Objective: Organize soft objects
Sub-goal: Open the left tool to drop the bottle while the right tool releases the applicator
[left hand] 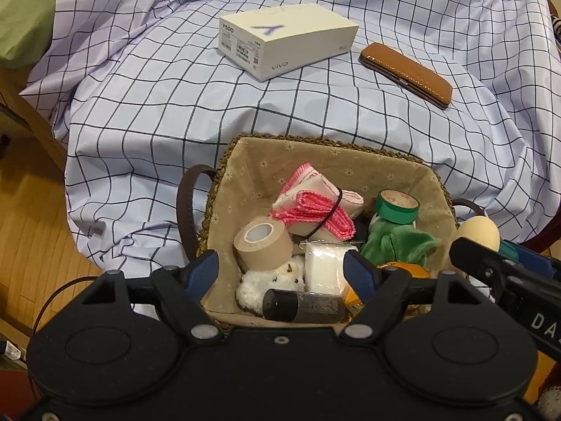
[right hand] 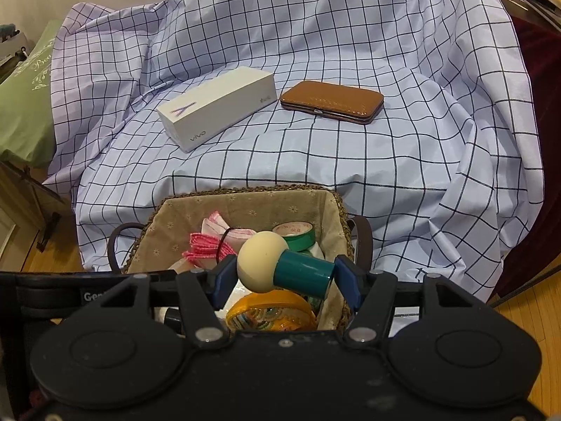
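Note:
A woven basket with a tan lining stands at the near edge of the checked cloth. It holds a folded pink-and-white cloth, a green plush, a white fluffy toy, a wrapped white pack, tape rolls and a dark tube. My left gripper is open above the basket's near side. My right gripper is shut on a toy with a cream ball head and teal body, held over the basket; it also shows in the left wrist view.
A white vivo box and a brown leather case lie on the checked cloth beyond the basket. A beige tape roll, green tape roll and orange round thing sit in the basket. Wooden floor lies left.

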### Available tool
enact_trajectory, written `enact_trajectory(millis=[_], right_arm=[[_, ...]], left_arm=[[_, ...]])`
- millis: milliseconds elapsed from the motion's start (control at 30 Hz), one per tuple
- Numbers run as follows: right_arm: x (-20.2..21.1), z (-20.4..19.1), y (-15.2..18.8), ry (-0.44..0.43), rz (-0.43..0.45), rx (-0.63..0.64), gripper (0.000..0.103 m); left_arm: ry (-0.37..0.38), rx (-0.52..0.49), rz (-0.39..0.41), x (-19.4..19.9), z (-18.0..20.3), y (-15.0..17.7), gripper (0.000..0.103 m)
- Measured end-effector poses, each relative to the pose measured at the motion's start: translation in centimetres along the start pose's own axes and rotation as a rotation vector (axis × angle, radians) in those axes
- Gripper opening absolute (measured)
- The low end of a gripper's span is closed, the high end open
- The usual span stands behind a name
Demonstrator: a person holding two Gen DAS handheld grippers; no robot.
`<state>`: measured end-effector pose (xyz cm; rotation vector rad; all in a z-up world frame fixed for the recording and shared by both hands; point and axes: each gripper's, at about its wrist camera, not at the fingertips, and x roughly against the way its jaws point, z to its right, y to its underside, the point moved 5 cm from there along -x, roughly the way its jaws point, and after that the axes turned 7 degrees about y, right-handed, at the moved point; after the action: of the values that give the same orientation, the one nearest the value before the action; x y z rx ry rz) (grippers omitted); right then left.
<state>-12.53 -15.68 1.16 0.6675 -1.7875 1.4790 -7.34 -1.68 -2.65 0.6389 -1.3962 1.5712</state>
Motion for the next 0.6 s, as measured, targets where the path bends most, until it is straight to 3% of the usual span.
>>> enact_trajectory(millis=[600], right_arm=[[0.43, 0.25, -0.25, 0.029, 0.014, 0.0, 0.064]], left_arm=[[-0.021, -0.005, 0.032, 0.66, -0.06, -0.04, 0.074]])
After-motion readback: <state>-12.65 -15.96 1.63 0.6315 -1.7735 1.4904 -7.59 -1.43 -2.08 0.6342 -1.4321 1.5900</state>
